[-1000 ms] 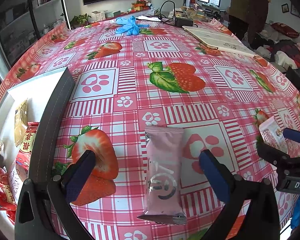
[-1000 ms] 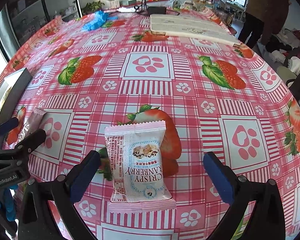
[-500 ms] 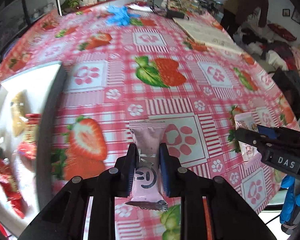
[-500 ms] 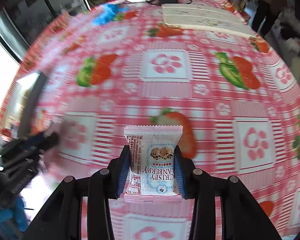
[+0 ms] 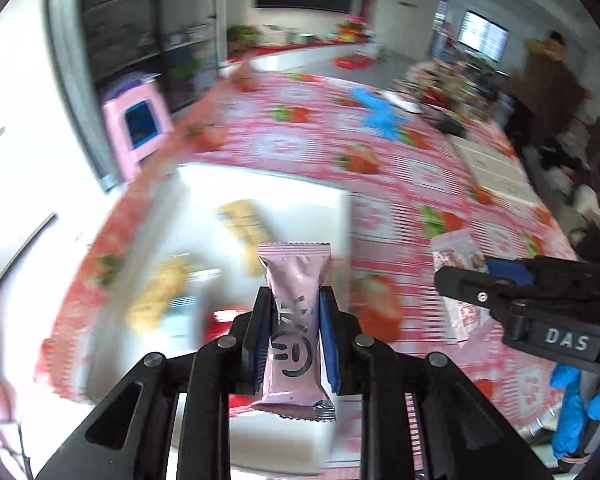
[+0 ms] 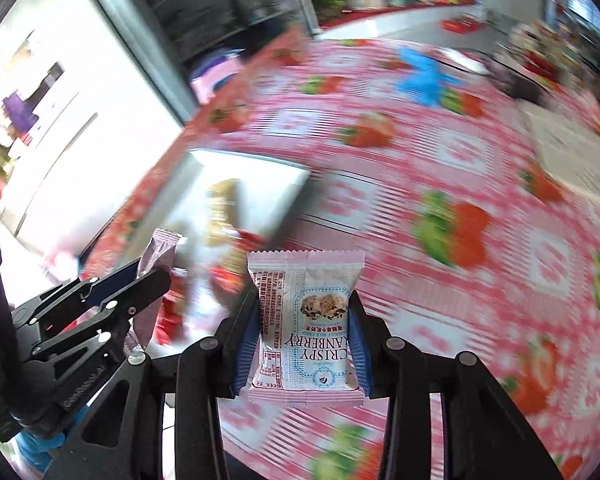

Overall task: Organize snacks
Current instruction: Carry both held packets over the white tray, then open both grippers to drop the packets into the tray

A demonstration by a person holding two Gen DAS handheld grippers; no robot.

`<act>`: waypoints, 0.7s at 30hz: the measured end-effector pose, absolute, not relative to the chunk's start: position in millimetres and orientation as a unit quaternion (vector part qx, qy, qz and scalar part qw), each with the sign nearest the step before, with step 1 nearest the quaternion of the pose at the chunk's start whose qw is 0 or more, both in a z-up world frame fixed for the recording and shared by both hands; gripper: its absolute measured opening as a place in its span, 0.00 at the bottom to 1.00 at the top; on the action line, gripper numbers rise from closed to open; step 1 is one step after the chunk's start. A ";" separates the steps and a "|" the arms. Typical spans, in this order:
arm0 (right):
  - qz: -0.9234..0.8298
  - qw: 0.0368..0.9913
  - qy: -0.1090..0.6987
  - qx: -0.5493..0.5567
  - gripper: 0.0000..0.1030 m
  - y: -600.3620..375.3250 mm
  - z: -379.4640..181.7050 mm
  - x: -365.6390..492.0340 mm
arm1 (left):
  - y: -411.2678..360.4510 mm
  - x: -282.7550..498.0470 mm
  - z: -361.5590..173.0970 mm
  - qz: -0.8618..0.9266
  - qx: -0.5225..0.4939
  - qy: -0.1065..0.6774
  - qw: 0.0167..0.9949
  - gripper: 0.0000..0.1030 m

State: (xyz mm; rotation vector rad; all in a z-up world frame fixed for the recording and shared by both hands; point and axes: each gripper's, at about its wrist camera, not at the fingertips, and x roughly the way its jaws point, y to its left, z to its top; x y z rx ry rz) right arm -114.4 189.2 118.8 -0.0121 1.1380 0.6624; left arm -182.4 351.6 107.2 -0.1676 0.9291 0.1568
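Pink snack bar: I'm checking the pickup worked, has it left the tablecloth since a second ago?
Yes. The pink snack bar, then flat on the tablecloth, is now lifted between the left gripper fingers, over the white tray.

Two close wrist views, steeply downward over the pink strawberry-print tablecloth (image 5: 400, 168), sharing the white rectangular tray (image 6: 256, 172).

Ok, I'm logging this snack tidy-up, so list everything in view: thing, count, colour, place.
pink snack bar: one, pink, clamped in left gripper
cranberry snack packet: one, pink and white, clamped in right gripper
white tray: one, white, on table ahead of both grippers
snacks in tray: several, yellow and red, too blurred to count
tablecloth: one, pink check with strawberries, covers table
blue gloves: blue, far side of table
pink stool: one, beside table
person: one, background right
left gripper: black, blue pads
right gripper: black, blue pads
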 end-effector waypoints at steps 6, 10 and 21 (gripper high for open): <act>0.359 0.760 0.540 -0.045 0.41 281.2 104.6 -120.8 | 406.1 -197.3 81.2 0.142 -0.102 0.472 0.864 0.27; 0.362 0.744 0.556 -0.085 0.43 319.3 88.2 -123.0 | 413.9 -200.1 65.8 0.155 -0.107 0.481 0.856 0.78; 0.321 0.762 0.533 -0.178 0.99 320.9 94.0 -131.1 | 412.2 -208.0 58.6 0.172 -0.097 0.469 0.861 0.92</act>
